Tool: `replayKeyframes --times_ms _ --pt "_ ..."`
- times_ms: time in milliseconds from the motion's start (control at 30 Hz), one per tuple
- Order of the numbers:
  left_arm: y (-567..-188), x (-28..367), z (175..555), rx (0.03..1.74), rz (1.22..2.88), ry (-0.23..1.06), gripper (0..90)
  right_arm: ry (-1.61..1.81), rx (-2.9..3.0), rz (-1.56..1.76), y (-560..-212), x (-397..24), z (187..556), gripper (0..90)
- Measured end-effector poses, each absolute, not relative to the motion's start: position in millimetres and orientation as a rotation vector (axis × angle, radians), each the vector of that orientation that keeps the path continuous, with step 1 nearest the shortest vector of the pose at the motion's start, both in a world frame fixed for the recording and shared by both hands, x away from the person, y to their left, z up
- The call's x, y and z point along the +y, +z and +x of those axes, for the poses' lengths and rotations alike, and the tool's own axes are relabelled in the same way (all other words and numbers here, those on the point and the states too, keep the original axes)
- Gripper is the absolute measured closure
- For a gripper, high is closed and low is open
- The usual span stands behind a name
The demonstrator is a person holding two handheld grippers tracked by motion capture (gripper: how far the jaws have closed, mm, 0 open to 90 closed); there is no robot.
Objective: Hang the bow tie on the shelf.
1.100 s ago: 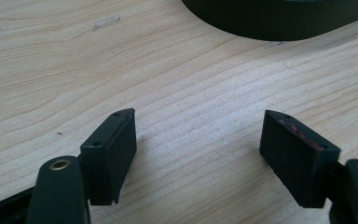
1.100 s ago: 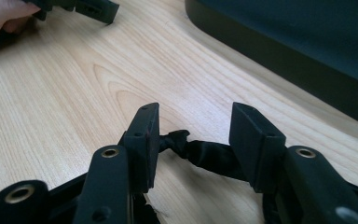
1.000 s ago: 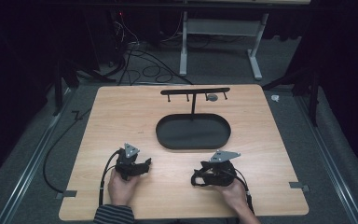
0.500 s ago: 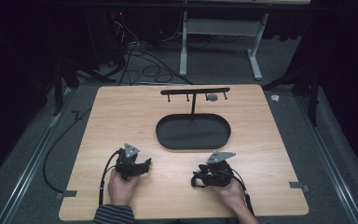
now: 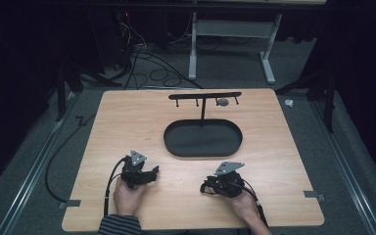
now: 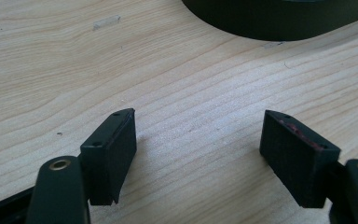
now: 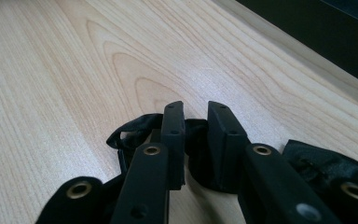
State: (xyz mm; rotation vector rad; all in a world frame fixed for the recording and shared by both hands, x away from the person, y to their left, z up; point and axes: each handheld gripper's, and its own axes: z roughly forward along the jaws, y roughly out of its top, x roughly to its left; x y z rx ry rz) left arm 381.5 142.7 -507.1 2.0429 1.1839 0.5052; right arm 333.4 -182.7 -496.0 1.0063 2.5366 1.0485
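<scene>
1. Right gripper view first: my right hand-held gripper [image 7: 196, 116] has just been closing. Its jaws now stand nearly together with a black floppy piece [image 7: 133, 133] caught between them. It looks like a strap or a band, though I can't tell which.
2. That piece lies flat on the desk [image 7: 51, 70], near the front edge on my right side. One loop pokes out to one side of the jaws and a crinkled end shows on the other.
3. High view: the right hand-held gripper sits low on the desk, well apart from the black oval tray [image 5: 203, 152] and the hook rack [image 5: 204, 95] behind it.
4. Left gripper view: my left hand-held gripper [image 6: 198, 140] is spread wide over bare wood, with nothing between the jaws. The tray wall is just ahead.
5. I'd call this the pick-up step, with the grasp made and the lift not yet started.
6. Next, I reckon, comes a gentle lift straight up to check the pinch holds the limp thing. After that I'd carry it forward toward the tray or rack, with the left ready to catch a dangling end.
</scene>
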Motion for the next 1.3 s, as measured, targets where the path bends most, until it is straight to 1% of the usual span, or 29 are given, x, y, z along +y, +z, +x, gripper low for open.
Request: replayKeyframes --times_ms 433,867,1300 --pt "-507 143 382 1.184 2.043 0.505 27.5 1.092 2.500 1.003 -488 -188 331 81.3" --pt "-507 143 382 1.184 2.043 0.505 27.5 1.151 2.426 0.991 -467 -199 329 81.3" --pt "-507 143 382 1.184 2.042 0.504 27.6 1.198 2.344 0.973 -438 -210 329 81.4"
